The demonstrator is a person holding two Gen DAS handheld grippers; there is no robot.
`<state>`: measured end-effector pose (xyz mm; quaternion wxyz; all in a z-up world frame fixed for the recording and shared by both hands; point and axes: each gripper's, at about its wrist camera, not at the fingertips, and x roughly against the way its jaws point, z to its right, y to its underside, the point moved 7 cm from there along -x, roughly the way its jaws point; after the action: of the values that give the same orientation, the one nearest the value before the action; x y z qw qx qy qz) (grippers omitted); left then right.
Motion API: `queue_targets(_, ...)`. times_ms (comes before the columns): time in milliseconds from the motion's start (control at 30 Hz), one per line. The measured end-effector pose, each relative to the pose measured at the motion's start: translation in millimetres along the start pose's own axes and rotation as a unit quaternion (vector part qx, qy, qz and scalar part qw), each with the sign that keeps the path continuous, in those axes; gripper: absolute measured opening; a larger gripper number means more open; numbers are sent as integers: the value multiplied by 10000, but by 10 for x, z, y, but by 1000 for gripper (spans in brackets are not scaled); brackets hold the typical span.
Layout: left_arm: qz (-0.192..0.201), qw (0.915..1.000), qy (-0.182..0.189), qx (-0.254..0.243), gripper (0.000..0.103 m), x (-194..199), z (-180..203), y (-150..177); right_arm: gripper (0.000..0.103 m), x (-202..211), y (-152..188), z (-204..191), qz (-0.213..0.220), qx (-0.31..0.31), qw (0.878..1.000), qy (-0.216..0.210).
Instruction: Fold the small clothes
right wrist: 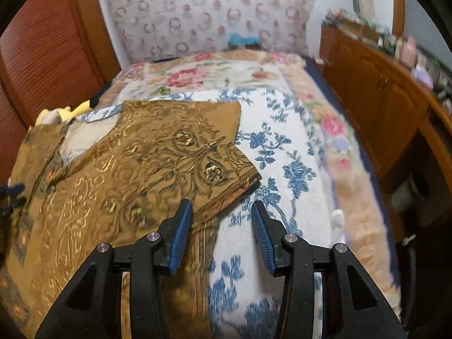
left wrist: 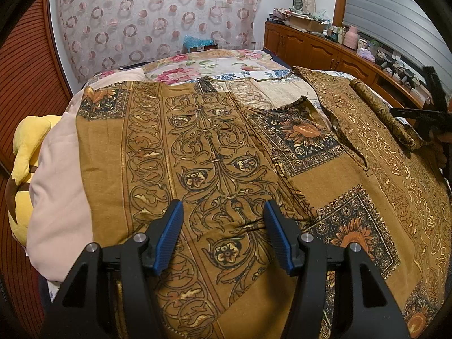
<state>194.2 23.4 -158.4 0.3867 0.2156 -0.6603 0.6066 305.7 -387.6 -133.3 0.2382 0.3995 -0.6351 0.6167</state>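
An ochre garment [left wrist: 220,141] with dark scrollwork and flower squares lies spread flat on the bed. My left gripper [left wrist: 223,212] hovers open over its near part, blue pads wide apart with only the flat cloth below them. In the right wrist view the same garment [right wrist: 113,175] fills the left side. Its folded sleeve [right wrist: 197,152] lies turned back on top. My right gripper [right wrist: 221,209] stands open just in front of the sleeve's cuff edge, gripping nothing. The right gripper's black frame [left wrist: 432,107] shows at the far right of the left wrist view, beside the rolled sleeve [left wrist: 381,113].
A pink blanket [left wrist: 56,183] and a yellow plush toy [left wrist: 25,147] lie at the bed's left edge. A blue-flowered sheet [right wrist: 282,147] and a rose bedspread [left wrist: 197,67] cover the bed. A wooden cabinet [left wrist: 310,48] loaded with clutter runs along the right.
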Motion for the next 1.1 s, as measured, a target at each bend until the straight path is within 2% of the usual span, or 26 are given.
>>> queue_targets(67,1,10000,2,1,59,0,0,1,43,-33,-50,22,-25,-84,9999,-63)
queue_targets(200,0,10000,1,1,59,0,0,0,11,-65,-110,-47,-73,105,9999,-46)
queue_targets(300,0,10000,1,0,59,-1,0,0,4,12,-181,-223,160,584,9980,165)
queue_targets(433,-1,10000,1,0,59,-1,0,1,3,180,-311,-494,509,902,9946,28)
queue_targets(667,-1,10000,3,2,59,-1,0,1,3,318,-421,-1096,660,1348,9872,-538)
queue_targets(733,-1,10000,1,1,59,-1,0,2,14,326,-424,-1240,600,1386,9860,-711)
queue_targets(800,-1,10000,3,3,59,-1,0,2,37,310,-423,-1308,528,1390,9866,-666)
queue_targets(867,-1,10000,0,0,59,-2,0,1,47,325,-433,-1273,567,1332,9879,-549)
queue_targets(967,-3,10000,-6,-6,59,-2,2,2,50,315,-405,-1125,582,1330,9888,-333)
queue_targets(1100,-6,10000,-24,-14,59,4,-4,8,51,175,-324,-782,345,1212,9920,79)
